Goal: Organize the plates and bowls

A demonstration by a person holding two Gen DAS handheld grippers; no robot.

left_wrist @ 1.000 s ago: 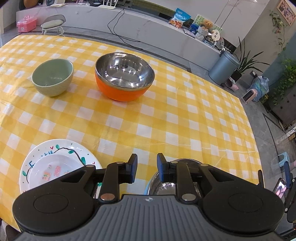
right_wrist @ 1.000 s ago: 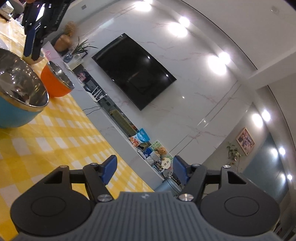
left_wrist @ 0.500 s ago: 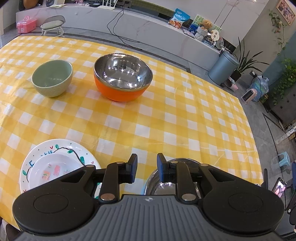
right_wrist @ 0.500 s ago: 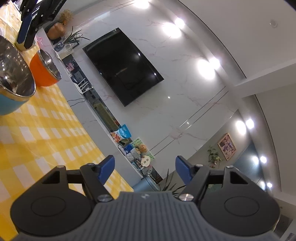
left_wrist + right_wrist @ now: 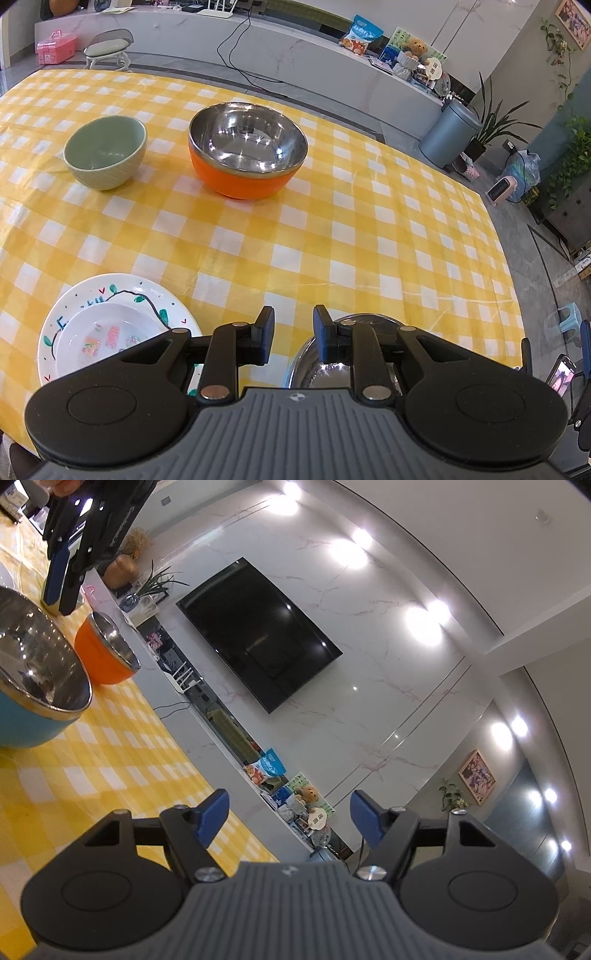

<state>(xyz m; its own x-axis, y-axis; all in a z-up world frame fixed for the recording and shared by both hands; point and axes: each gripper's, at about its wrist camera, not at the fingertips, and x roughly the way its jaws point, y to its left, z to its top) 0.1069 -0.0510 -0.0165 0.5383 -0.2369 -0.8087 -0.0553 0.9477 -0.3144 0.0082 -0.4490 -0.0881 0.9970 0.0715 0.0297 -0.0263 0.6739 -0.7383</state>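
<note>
In the left wrist view, my left gripper (image 5: pixel 293 339) hangs above the near table edge, jaws a small gap apart and empty. A steel-lined blue bowl (image 5: pixel 354 321) sits just under its right finger. A small white plate (image 5: pixel 107 334) lies stacked on a painted white plate (image 5: pixel 110 290) at the near left. An orange steel-lined bowl (image 5: pixel 247 147) and a green bowl (image 5: pixel 105 151) stand farther back. My right gripper (image 5: pixel 290 818) is wide open and empty, tilted up toward the wall. The blue bowl (image 5: pixel 37 698), orange bowl (image 5: pixel 107 653) and left gripper (image 5: pixel 70 576) show at its left.
A yellow checked cloth (image 5: pixel 332 229) covers the table, whose right edge drops to the floor. A marble TV bench (image 5: pixel 295 48) with clutter, a grey bin (image 5: pixel 448 134) and plants (image 5: pixel 491 122) lie beyond. A black TV (image 5: pixel 258 631) hangs on the wall.
My right gripper swung away from the table and back, ending tilted up at the wall with the bowls nearer. My left gripper rose slightly; its jaws stayed the same.
</note>
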